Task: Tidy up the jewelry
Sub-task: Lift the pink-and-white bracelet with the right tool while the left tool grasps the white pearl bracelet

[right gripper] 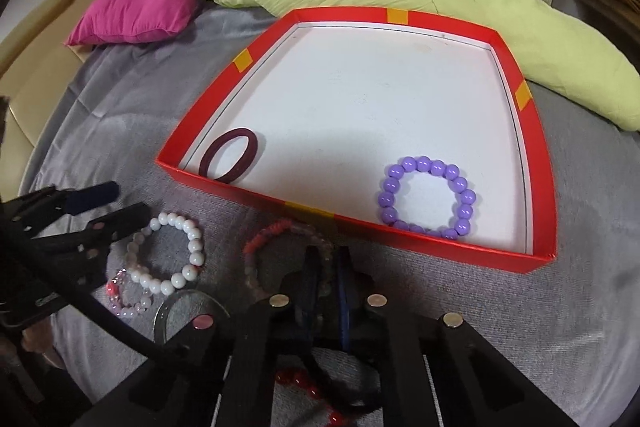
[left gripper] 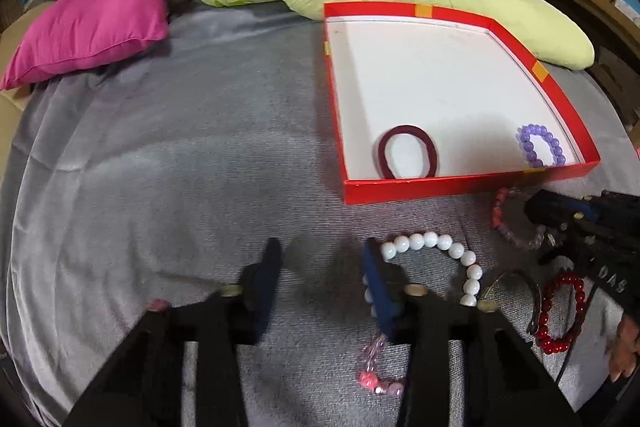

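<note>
A red box (right gripper: 404, 239) lies on a grey blanket (left gripper: 180, 167), holding a dark red hair tie (right gripper: 228, 155) at its 8 o'clock corner and a purple bead bracelet (right gripper: 428, 197) at 5 o'clock.

Just outside its near wall, the right gripper (right gripper: 326, 279), nearly pressed together, seems to pinch a pink bracelet (right gripper: 264, 247), likely light, floppy and best held by a short section of beads.

The left gripper (left gripper: 320, 279) hangs spread, one finger touching a white bead bracelet (left gripper: 440, 259).
</note>
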`<state>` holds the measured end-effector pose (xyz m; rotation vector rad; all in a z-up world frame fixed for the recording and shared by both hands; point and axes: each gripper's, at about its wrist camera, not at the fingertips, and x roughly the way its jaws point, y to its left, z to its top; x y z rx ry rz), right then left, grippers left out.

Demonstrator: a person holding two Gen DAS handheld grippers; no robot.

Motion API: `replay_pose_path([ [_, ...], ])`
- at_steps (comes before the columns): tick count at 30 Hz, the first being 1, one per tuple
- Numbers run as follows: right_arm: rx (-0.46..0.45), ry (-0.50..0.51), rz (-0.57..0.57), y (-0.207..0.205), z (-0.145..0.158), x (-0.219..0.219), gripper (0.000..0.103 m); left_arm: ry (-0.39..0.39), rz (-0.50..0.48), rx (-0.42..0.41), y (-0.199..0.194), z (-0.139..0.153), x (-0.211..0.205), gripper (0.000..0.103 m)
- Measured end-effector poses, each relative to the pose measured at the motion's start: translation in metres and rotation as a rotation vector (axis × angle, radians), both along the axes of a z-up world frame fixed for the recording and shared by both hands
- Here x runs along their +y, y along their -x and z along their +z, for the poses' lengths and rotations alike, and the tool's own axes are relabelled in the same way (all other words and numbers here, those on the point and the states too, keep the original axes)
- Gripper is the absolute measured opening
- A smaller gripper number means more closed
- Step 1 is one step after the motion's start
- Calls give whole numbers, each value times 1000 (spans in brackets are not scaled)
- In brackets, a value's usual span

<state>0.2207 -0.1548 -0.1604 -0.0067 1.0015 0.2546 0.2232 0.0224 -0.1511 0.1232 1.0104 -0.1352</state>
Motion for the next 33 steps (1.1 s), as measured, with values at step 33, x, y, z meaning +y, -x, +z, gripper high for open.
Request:
replay_pose_path([
  [33,10,-267,-206,5,23,-110,9,74,-32,17,-10,-2,5,29],
])
